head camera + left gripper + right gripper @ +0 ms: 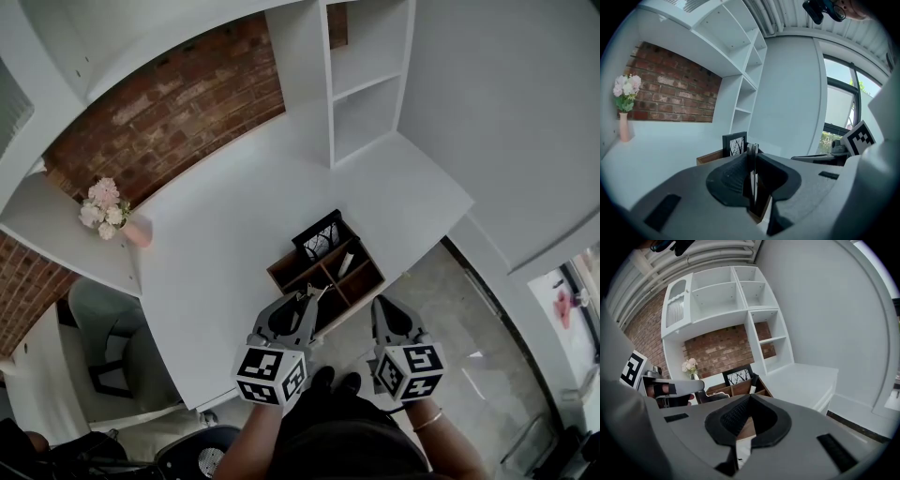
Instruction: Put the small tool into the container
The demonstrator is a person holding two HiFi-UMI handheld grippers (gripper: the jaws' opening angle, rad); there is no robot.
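A thin flat metal tool (753, 161) stands on edge between the jaws of my left gripper (753, 152), which is shut on it. In the head view the left gripper (312, 298) hangs over the near left corner of the wooden desk organizer (366, 286), the container with several compartments. A black framed panel (320, 234) stands at the organizer's back, and a white item (345, 263) lies in one compartment. My right gripper (379, 307) is just off the organizer's near right corner. Its jaws (749, 398) are shut with nothing in them.
The organizer sits near the front edge of a white desk (216, 253). A pink vase of flowers (111, 217) stands at the desk's far left by the brick wall. White shelving (366, 84) rises at the back. A chair (112, 347) is left of the desk.
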